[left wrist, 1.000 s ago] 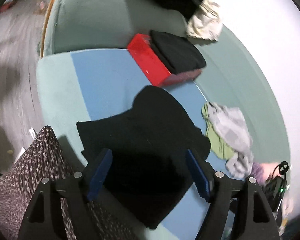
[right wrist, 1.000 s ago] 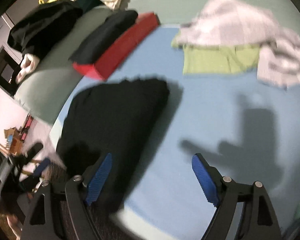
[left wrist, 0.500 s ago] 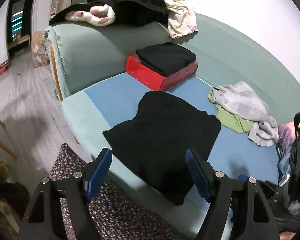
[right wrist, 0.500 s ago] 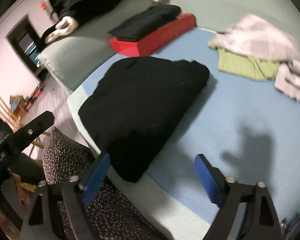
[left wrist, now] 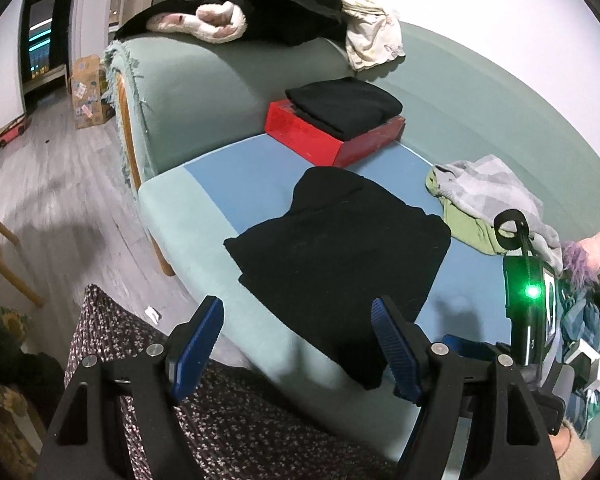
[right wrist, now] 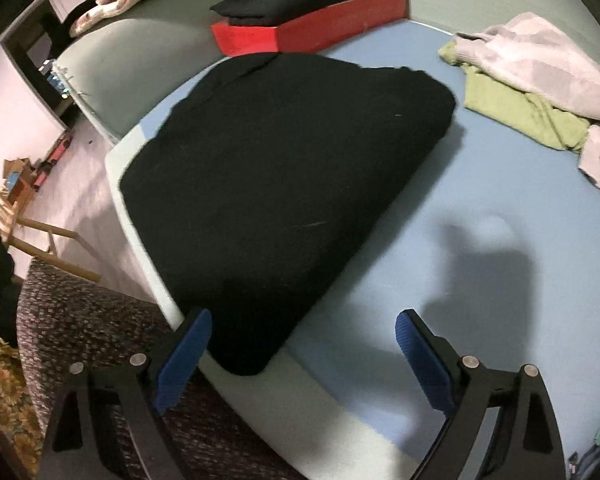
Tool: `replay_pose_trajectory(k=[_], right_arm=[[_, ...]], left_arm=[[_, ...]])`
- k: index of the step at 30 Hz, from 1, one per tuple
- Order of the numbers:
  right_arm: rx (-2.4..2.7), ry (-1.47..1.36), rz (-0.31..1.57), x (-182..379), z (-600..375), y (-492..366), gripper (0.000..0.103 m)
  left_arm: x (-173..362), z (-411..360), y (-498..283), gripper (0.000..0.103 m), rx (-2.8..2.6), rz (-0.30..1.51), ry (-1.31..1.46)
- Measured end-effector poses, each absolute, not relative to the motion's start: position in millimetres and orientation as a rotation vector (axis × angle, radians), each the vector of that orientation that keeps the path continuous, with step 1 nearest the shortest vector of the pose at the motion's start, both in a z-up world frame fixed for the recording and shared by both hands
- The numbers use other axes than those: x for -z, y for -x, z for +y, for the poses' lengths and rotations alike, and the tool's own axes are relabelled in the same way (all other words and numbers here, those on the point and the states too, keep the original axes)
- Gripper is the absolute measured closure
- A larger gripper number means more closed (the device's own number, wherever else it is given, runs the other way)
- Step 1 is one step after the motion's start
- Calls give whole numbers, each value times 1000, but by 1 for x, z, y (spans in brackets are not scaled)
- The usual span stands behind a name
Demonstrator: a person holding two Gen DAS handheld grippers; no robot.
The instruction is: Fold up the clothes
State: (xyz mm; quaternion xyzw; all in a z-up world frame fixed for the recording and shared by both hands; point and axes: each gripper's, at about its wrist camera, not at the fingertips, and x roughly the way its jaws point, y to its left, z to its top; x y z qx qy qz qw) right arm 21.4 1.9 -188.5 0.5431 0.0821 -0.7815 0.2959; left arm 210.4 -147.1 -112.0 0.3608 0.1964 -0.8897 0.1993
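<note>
I'm holding both my left gripper and my right gripper spread wide with nothing in them, hovering just off the front edge of the sofa seat. The black garment is lying folded flat on that seat near the front edge, with the red box sitting behind it and the grey and green clothes pile off to its right.

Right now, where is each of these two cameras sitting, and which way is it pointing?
Left wrist: rides the left gripper, looking over its open blue fingers at the black garment on the sofa; the other handheld gripper shows at right.
Right wrist: rides the right gripper, open, closer above the same garment and blue cover.
Both share the garment, the red box with folded black clothes, and the grey-green pile.
</note>
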Motion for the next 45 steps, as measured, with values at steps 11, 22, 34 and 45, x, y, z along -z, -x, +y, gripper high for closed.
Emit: replay_pose_trajectory(k=[11, 22, 34, 45], right_arm=[[1837, -1625, -28, 235, -14, 3, 8], [1703, -1638, -289, 251, 0, 19, 31], [1701, -1758, -399, 257, 5, 18, 71], [1653, -1478, -585, 164, -16, 51, 86]], left_arm=[[121, -162, -213, 26, 2471, 691, -984], [141, -186, -209, 26, 2423, 1020, -986], [143, -189, -199, 26, 2418, 1185, -876], [194, -203, -176, 25, 2058, 2123, -679]])
